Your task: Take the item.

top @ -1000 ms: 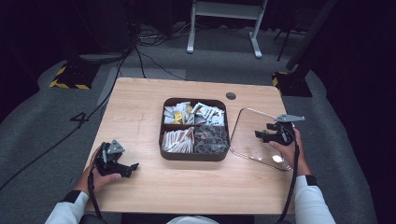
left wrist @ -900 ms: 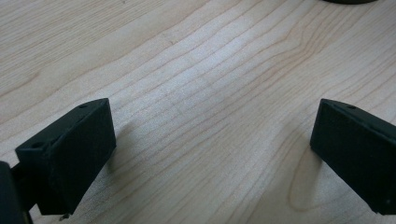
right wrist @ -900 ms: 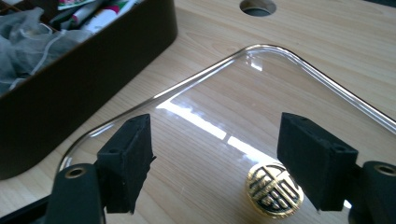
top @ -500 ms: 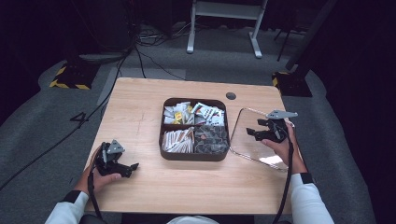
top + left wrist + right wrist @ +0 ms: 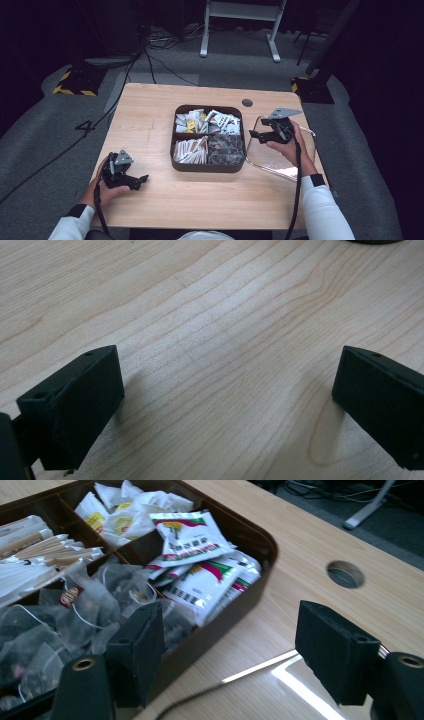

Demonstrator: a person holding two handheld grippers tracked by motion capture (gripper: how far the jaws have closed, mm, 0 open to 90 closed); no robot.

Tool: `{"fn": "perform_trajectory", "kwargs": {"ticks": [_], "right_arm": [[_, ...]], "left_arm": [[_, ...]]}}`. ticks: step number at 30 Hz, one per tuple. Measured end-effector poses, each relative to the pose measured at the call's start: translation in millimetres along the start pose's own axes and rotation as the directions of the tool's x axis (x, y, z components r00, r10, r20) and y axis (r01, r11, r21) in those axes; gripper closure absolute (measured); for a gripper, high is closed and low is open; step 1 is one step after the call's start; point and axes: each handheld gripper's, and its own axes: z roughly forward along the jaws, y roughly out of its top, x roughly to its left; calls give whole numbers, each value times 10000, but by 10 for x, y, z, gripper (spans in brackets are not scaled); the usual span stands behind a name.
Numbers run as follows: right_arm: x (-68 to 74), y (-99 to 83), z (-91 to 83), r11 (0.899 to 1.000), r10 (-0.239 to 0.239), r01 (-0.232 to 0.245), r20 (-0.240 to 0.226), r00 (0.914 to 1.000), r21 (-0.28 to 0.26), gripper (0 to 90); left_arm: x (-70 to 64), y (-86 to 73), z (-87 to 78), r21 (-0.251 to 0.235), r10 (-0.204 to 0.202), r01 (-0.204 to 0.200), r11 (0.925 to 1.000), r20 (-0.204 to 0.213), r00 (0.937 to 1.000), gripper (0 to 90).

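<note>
Desk (image 5: pixel 150 125): pale wood, with a round cable hole (image 5: pixel 247 102) near its far edge at about 1 o'clock from the tray.

Brown tray (image 5: pixel 208 168): desk centre, four compartments. Far-left holds white and yellow sachets (image 5: pixel 189 121); far-right holds red, green and white packets (image 5: pixel 223 121); near-left holds paper sticks (image 5: pixel 189 150); near-right holds clear tea bags (image 5: pixel 225 148).

Clear lid (image 5: pixel 280 165): flat on the desk at 3 o'clock from the tray, just beside its right wall, its near-left edge catching the light (image 5: pixel 295 680).

Right gripper (image 5: pixel 256 134): held above the lid's left part, pointing toward 9 o'clock at the tray's right wall. Jaws spread wide with nothing between them. In the right gripper view (image 5: pixel 227 655) the tray's corner and the tea bags (image 5: pixel 60 625) lie directly ahead; the packets (image 5: pixel 192 545) overhang toward the rim.

Left gripper (image 5: pixel 142 179): at 7 o'clock from the tray, well apart from it, low over bare desk. Jaws wide apart and empty (image 5: pixel 225 405), with plain wood grain between them.

Obstructions: the tray wall stands between the right gripper and the contents.

Surroundings: grey floor, cables, a white frame (image 5: pixel 240 30) beyond the desk at 12 o'clock.
</note>
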Motion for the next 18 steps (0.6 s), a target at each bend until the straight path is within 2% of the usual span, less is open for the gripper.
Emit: {"fn": "perform_trajectory", "kwargs": {"ticks": [4, 6, 9, 11, 12, 13, 18], "right_arm": [[116, 209, 234, 9989, -349, 358, -314, 9989, 291, 287], [135, 238, 265, 9987, -408, 418, -331, 9986, 282, 286], [235, 373, 436, 9968, -612, 634, -449, 9971, 477, 284], [280, 424, 513, 9968, -622, 650, -603, 9962, 465, 284], [280, 424, 513, 9968, -622, 650, -603, 9962, 465, 284], [337, 468, 598, 9947, -807, 840, -572, 9951, 590, 284], [403, 527, 734, 9927, -906, 954, -655, 9937, 739, 290]], "left_arm": [[-2, -1, 0, -2, -16, 16, 10000, -12, 10000, 4], [-3, -1, -1, 1, -15, 15, 10000, -17, 10000, 4], [-7, -3, -2, -3, -54, 54, 10000, -35, 10000, 5], [-10, -4, -1, -1, -101, 101, 9999, -21, 9999, 5], [-10, -4, -1, -1, -101, 101, 9999, -21, 9999, 5], [-10, -4, -1, 1, -104, 104, 9999, -23, 9999, 5], [-5, -2, -1, -2, -36, 36, 10000, -24, 10000, 5]]}}
